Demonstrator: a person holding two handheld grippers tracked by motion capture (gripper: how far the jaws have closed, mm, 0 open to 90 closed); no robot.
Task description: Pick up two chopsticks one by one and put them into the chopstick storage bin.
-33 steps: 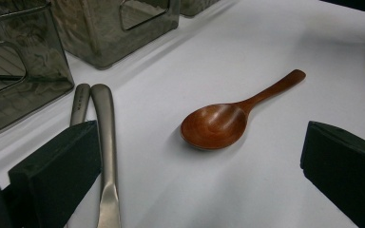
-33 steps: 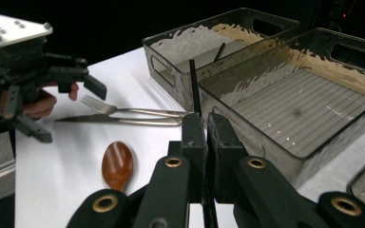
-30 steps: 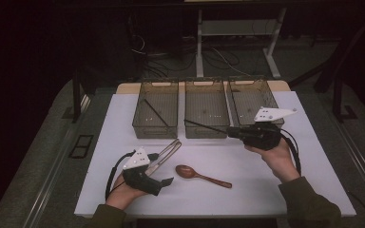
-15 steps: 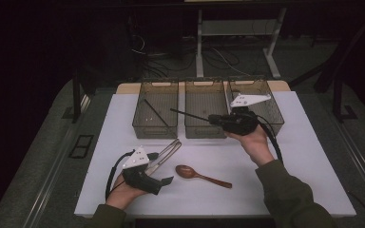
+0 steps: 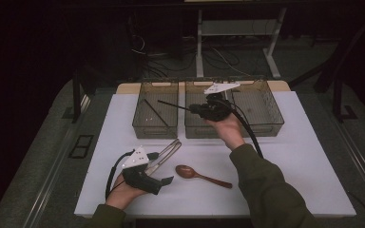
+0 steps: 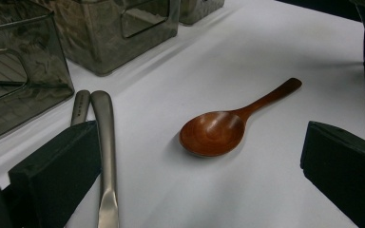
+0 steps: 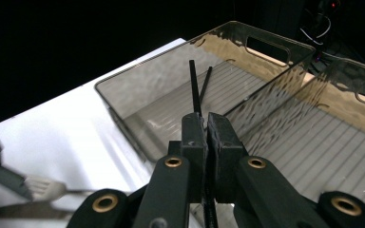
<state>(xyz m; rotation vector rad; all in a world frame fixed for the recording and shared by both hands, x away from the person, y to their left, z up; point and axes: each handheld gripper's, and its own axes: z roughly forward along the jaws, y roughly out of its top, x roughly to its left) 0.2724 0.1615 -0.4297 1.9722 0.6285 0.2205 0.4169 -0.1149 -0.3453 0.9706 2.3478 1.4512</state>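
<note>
My right gripper (image 5: 193, 109) (image 7: 206, 124) is shut on a thin black chopstick (image 5: 173, 105) (image 7: 193, 90). It hovers over the middle clear bin (image 5: 204, 130), and the stick's tip reaches out above the left clear bin (image 5: 155, 124) (image 7: 123, 95). A second black chopstick (image 5: 156, 112) (image 7: 206, 78) lies inside that left bin. My left gripper (image 5: 162, 167) (image 6: 199, 166) rests open on the white table near the front left. A brown wooden spoon (image 5: 197, 174) (image 6: 218, 130) lies just ahead of its jaws. Two metal utensils (image 5: 166, 151) (image 6: 105, 137) lie beside its left jaw.
A third clear bin (image 5: 261, 126) stands at the back right. A fork's head (image 7: 43, 187) shows on the white tabletop (image 5: 309, 161). Dark floor with cables and table legs lies beyond the bins. A cable trails from each gripper.
My right gripper has carried the chopstick left and away from me, from the right bin to over the middle bin. The left gripper has stayed put.
</note>
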